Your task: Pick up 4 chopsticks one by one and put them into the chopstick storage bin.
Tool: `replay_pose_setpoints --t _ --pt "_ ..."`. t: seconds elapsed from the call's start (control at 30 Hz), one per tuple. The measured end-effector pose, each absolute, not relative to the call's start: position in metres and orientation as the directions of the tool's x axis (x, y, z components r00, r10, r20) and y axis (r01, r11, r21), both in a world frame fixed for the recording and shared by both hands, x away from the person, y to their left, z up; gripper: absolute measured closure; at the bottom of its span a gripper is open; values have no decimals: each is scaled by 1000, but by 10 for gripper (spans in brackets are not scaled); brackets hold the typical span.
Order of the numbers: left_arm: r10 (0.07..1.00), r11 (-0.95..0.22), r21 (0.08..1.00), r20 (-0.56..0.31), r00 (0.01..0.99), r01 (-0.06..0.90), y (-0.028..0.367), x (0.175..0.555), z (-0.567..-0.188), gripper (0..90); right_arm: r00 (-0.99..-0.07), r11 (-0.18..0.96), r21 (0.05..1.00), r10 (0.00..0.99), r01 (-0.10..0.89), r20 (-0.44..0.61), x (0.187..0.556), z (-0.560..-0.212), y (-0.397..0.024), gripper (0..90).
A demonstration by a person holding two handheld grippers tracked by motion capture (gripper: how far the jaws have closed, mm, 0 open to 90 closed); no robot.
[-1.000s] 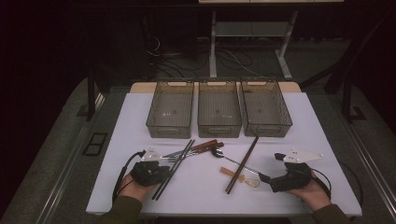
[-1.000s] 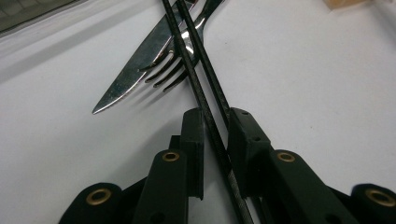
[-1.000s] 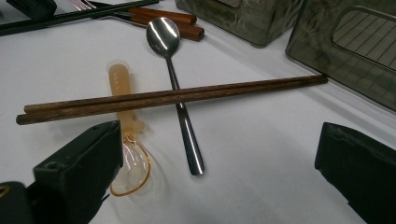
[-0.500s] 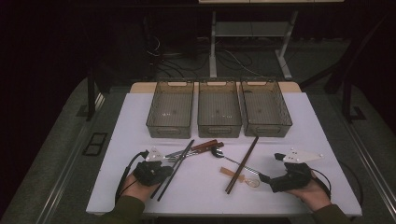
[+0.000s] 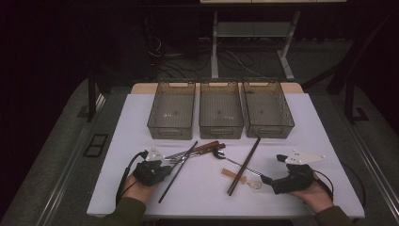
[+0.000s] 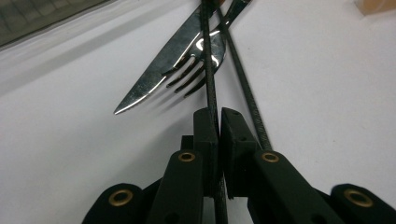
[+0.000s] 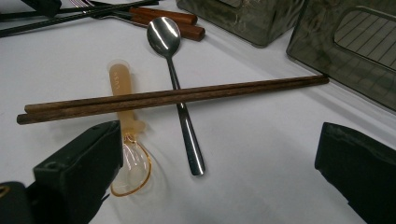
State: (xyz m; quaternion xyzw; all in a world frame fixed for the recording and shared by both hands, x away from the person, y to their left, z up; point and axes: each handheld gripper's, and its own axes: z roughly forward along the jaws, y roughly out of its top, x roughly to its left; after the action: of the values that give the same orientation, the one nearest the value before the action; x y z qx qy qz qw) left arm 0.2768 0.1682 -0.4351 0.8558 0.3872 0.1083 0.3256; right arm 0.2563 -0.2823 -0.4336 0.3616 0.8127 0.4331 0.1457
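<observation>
My left gripper [image 5: 167,168] is shut on one thin black chopstick [image 6: 208,79] near the table's front left. The stick runs away from the jaws, over a fork [image 6: 198,72] and a knife blade [image 6: 156,74]. A second black chopstick [image 6: 245,93] lies on the table just right of the jaws. My right gripper [image 7: 217,140] stands open at the front right, low over the table. Ahead of its jaws lie a pair of brown wooden chopsticks [image 7: 173,96], a metal spoon [image 7: 180,107] crossing under them, and a clear amber plastic spoon [image 7: 126,140].
Three smoky clear bins [image 5: 171,133] [image 5: 220,133] [image 5: 269,132] stand side by side at the back of the white table [image 5: 320,132]. The knife's wooden handle [image 5: 209,146] lies in front of the middle bin. The table's front edge runs just behind both hands.
The left gripper has edged slightly to the right at the black chopstick. The right gripper and the cutlery have stayed where they were.
</observation>
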Motion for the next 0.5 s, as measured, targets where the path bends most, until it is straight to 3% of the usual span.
replay_pose_setpoints --t 0.5 --pt "729 -476 663 -69 681 577 173 277 -429 852 -690 336 816 716 469 102 257 -433 -283 12"
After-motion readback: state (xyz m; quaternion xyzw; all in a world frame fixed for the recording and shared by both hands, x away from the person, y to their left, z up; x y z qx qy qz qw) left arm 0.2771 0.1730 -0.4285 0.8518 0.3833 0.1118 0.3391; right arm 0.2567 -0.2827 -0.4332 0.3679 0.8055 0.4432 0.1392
